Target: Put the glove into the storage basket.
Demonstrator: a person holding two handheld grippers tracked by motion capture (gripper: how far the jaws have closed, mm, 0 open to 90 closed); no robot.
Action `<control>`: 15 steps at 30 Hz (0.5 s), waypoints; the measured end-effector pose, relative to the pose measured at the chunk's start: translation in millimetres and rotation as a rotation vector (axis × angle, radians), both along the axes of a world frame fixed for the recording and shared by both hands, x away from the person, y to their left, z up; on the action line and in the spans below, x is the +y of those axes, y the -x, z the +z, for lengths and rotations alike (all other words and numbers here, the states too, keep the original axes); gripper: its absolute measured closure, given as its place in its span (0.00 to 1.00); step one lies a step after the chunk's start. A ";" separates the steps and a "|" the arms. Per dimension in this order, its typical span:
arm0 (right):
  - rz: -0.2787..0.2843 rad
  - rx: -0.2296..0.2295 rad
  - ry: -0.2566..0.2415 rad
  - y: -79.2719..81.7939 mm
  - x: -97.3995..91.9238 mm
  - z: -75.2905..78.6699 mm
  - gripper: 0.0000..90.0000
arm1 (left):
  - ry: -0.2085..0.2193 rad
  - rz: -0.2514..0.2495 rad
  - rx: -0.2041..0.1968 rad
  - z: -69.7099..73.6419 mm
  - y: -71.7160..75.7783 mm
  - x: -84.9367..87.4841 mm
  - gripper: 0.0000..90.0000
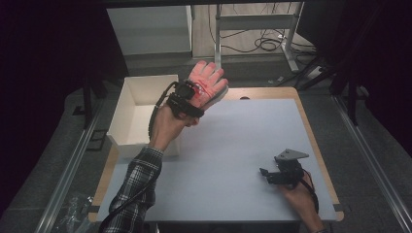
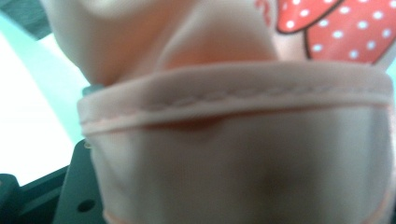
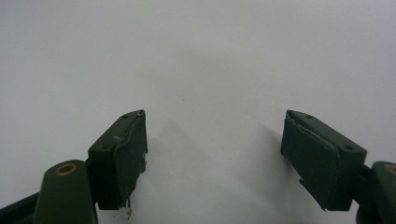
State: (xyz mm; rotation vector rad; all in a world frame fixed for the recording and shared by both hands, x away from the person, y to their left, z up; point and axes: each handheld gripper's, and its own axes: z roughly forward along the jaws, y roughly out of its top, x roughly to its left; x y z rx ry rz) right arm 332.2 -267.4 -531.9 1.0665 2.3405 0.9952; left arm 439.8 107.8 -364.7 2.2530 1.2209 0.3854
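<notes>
One pink glove [image 1: 208, 82] pinched at its cuff in the left tongs [image 1: 187, 97], fingers up, just beside the white box [image 1: 127, 133] to its left — right tongs [image 1: 266, 174] wide open, empty, low over the counter [image 1: 228, 145].

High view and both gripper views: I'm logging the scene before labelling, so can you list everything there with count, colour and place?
glove: one, pale pink with a red dotted print, held up above the table's far left, beside the box
box: one, white, open-topped, at the table's left edge
table: one, light grey top with wooden rim, centre
desk frame: one, grey, on the floor behind
cables: several, black, on the floor behind
left gripper: one, black, shut on the glove
right gripper: one, black, open, low over the table's near right
</notes>
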 end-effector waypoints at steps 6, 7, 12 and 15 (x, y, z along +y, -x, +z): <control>0.001 0.000 0.001 0.0 0.0 0.0 0.26 | -0.003 0.086 -0.014 5.3 -3.1 26.4 0.42; 0.001 0.000 0.001 0.0 -0.1 0.0 0.26 | -0.002 0.106 -0.016 5.5 -3.6 31.9 0.42; 0.001 -0.001 0.001 0.0 0.0 0.0 0.26 | 0.004 0.170 -0.016 3.4 -5.5 53.7 0.42; 0.001 -0.002 0.002 -0.1 -0.1 0.0 0.26 | 0.009 0.210 -0.011 1.2 -5.7 67.5 0.42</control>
